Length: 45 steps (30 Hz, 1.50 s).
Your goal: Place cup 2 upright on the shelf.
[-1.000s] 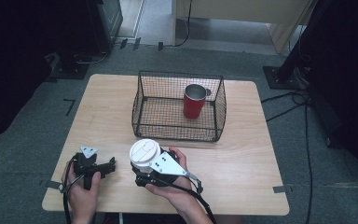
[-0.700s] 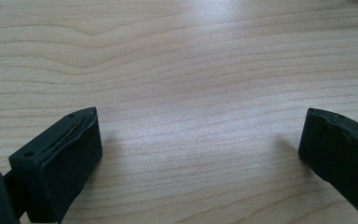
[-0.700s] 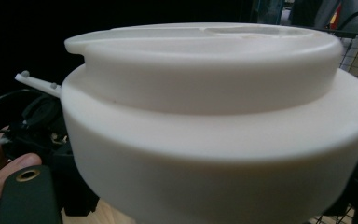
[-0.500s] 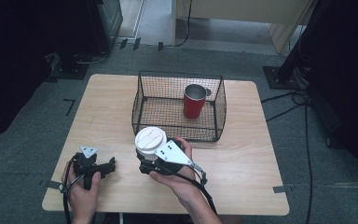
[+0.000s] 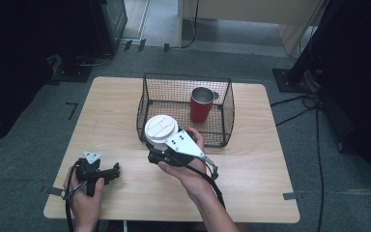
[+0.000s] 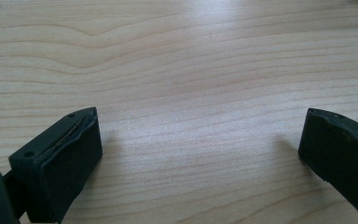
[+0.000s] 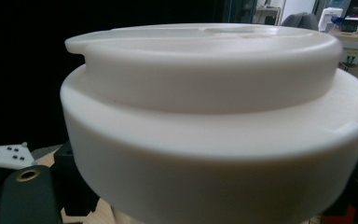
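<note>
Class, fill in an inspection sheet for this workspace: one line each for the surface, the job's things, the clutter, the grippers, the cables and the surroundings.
Surface: light wooden table, bare wood around the items.
Job's things: white-lidded cup held just in front of the wire basket; red mug stands upright inside the basket.
Clutter: nothing seen.
Grippers: right gripper shut on the white-lidded cup, lid close up in the right gripper view; left gripper low over the table's near left part, jaws open, nothing between them.
Cables: one trails from each gripper toward the person; more lie on the floor at the right.
Surroundings: grey floor, dark equipment stands, wooden furniture beyond the table.
</note>
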Tool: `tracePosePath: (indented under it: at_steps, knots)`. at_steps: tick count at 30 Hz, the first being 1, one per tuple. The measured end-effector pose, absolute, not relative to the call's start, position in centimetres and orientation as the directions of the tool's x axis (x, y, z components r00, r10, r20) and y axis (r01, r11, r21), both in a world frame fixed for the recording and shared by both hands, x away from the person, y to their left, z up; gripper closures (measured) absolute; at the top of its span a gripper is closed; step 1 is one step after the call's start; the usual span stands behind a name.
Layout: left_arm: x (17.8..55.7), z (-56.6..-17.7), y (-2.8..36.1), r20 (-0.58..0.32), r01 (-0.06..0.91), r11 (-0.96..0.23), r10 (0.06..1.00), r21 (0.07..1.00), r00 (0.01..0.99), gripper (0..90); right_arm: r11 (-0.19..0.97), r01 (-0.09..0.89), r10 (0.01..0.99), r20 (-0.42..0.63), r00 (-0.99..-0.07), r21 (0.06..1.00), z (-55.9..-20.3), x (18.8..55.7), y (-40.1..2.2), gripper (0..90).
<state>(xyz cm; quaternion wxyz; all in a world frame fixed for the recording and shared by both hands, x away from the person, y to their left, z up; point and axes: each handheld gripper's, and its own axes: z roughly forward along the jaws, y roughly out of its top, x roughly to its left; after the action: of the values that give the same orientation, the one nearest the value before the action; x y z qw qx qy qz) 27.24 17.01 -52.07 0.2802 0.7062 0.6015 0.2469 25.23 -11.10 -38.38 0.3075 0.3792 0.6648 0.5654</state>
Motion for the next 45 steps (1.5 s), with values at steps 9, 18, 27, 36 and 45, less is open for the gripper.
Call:
tracePosePath:
  at_steps: [9,18,27,36,45]
  knots:
    - [27.2,-52.1,17.0,0.012,0.711,-0.119,0.988,0.693,0.154,0.0,0.062,0.129,0.865,0.012,-0.502,0.990,-36.7,26.5,-11.1,16.3]
    - [27.2,-52.1,17.0,0.013,0.712,-0.122,0.988,0.691,0.156,0.0,0.021,0.107,0.885,0.031,-0.465,0.994,-35.8,28.2,-11.2,16.3]
    - [27.2,-52.1,17.0,0.012,0.712,-0.120,0.988,0.692,0.155,0.0,0.016,0.086,0.905,0.022,-0.424,0.996,-35.0,30.0,-11.7,16.2]
    - [27.2,-52.1,17.0,0.012,0.712,-0.120,0.988,0.692,0.155,0.0,0.005,0.071,0.915,0.024,-0.403,0.997,-34.5,31.6,-11.8,16.2]
    - [27.2,-52.1,17.0,0.011,0.712,-0.119,0.988,0.692,0.154,0.0,-0.017,0.069,0.924,0.042,-0.380,0.997,-34.4,33.4,-11.8,16.2]
